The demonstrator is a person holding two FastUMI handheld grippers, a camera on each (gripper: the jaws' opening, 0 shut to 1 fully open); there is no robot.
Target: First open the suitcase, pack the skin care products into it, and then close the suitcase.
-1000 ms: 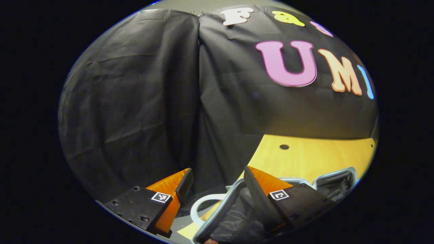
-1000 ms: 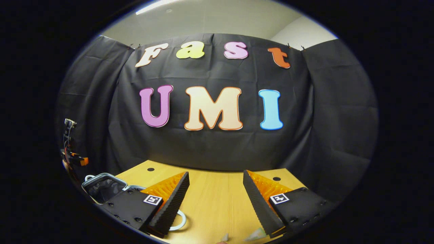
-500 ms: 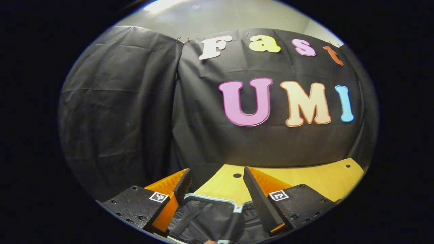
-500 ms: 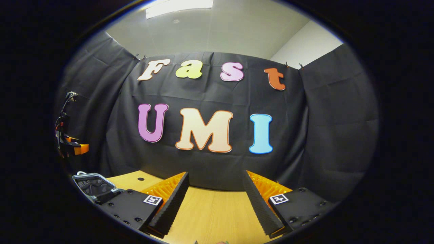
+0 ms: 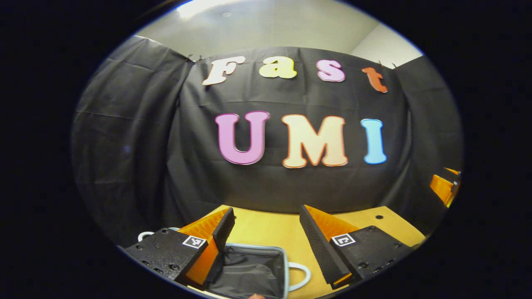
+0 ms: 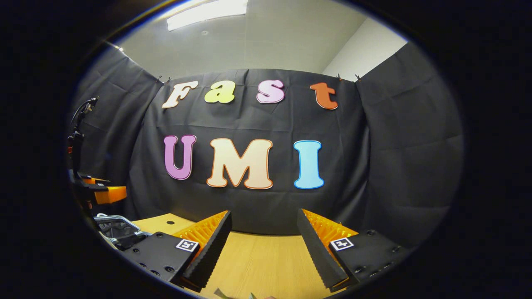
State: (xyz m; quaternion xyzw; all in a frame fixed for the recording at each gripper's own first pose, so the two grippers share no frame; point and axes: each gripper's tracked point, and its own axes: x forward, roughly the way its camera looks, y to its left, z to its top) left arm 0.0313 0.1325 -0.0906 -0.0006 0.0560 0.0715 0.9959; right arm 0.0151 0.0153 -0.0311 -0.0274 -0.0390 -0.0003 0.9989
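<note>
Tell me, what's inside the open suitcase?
In the left gripper view the suitcase lies open on the wooden table, showing dark, creased lining. No skin care products show in that part. The left tongs hang open above it; the suitcase's near part runs out of the picture.

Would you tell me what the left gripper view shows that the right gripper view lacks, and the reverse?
Left gripper view: a look straight into the open suitcase, its dark lining and white handle between the left gripper's spread fingers. Right gripper view: the ceiling light, and bare wooden table between the right gripper's spread fingers. Both: the suitcase, the table, the black cloth wall and the other gripper at the edge.
</note>
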